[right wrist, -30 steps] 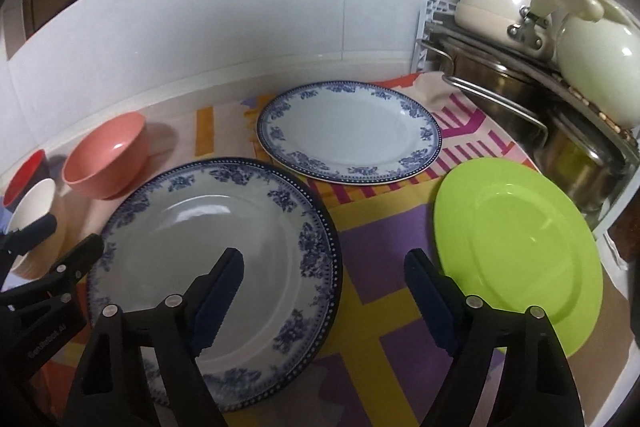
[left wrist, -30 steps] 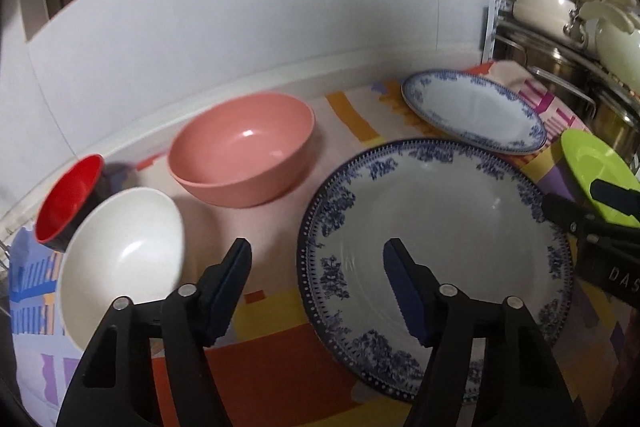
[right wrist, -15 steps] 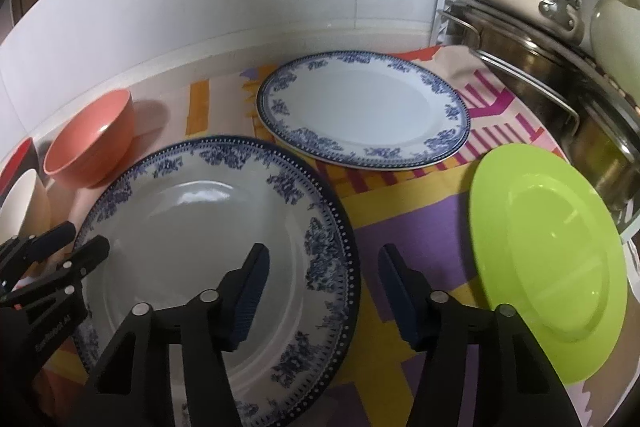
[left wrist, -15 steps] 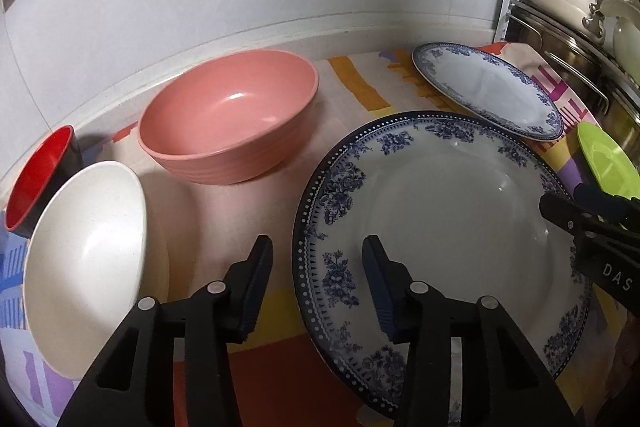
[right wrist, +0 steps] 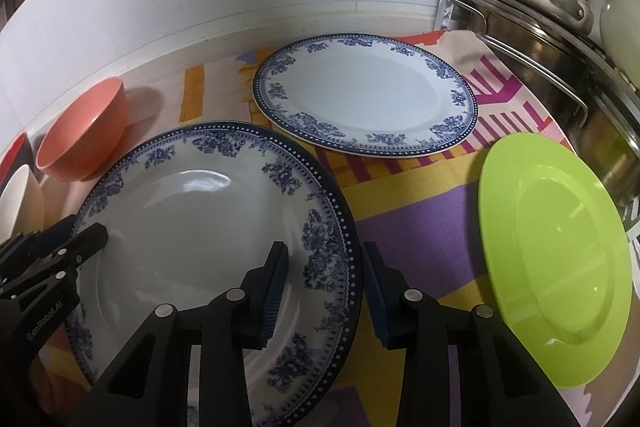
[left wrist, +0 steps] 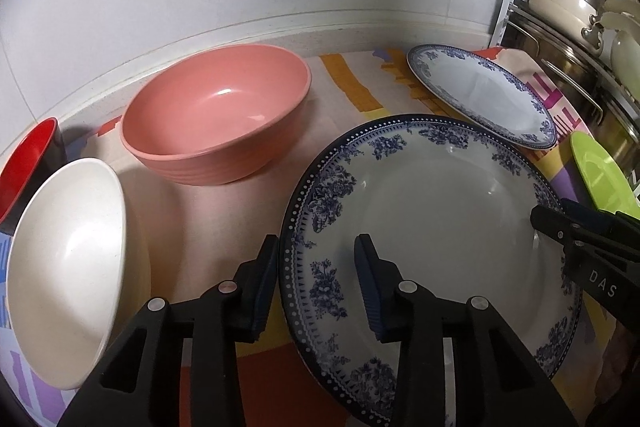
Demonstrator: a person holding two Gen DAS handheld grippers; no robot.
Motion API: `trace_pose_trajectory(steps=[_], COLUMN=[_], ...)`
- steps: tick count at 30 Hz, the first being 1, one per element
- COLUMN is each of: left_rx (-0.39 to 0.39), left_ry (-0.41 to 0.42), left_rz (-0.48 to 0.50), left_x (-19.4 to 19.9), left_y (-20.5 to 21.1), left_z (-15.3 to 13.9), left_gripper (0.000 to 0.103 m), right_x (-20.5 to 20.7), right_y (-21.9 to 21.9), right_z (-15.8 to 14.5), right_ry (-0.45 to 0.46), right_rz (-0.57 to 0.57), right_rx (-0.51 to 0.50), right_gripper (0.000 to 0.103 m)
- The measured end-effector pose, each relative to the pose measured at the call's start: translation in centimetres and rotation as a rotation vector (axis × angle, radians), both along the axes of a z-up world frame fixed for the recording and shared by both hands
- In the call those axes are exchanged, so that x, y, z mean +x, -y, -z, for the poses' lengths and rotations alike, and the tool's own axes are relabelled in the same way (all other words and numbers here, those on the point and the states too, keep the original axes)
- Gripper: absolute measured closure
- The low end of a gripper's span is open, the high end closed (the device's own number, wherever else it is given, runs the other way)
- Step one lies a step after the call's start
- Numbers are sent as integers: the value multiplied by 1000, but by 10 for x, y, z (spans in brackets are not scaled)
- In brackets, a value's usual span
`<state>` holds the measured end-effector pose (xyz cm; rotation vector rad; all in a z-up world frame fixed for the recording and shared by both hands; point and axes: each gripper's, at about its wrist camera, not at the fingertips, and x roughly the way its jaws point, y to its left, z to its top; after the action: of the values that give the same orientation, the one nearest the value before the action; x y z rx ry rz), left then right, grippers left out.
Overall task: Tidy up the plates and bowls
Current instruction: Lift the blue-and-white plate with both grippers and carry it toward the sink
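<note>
Plate rim sits between both grippers' closing fingers, not yet pinched.

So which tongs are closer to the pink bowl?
Left. The left tongs straddle the big blue plate's rim on the side facing the pink bowl; the right tongs straddle the far rim.

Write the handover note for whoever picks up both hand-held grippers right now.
Left hand-held gripper: jaws closing, straddling the left rim of the large blue-patterned plate; pads not yet pressing.
Right hand-held gripper: jaws closing astride its right rim.
Behind lies the smaller blue-patterned plate; green plate to the right.
Pink bowl, white bowl and red bowl stand apart at left.
Done: nothing stacked.
Left: grip and lift the large plate, then stack plates and nest bowls.
</note>
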<state>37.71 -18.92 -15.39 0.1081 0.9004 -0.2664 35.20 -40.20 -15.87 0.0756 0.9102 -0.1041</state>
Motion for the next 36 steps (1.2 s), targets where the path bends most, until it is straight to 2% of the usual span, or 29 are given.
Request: trace_pose_trajectory(steps=[17, 25, 36], left_rx=[9, -3, -9], left_ry=[35, 63, 99], left_rz=[-11, -31, -112], left_x=[-26, -55, -111], left_y=[-8, -23, -64], left_z=[-15, -35, -56], left_gripper=[67, 67, 67], right_x=[-17, -43, -82], right_y=[-9, -19, -52], right_z=[-13, -32, -57], right_ry=[0, 23, 59], right_rz=[-15, -33, -110], right_rx=[-10, -20, -29], right_gripper=[66, 66, 66])
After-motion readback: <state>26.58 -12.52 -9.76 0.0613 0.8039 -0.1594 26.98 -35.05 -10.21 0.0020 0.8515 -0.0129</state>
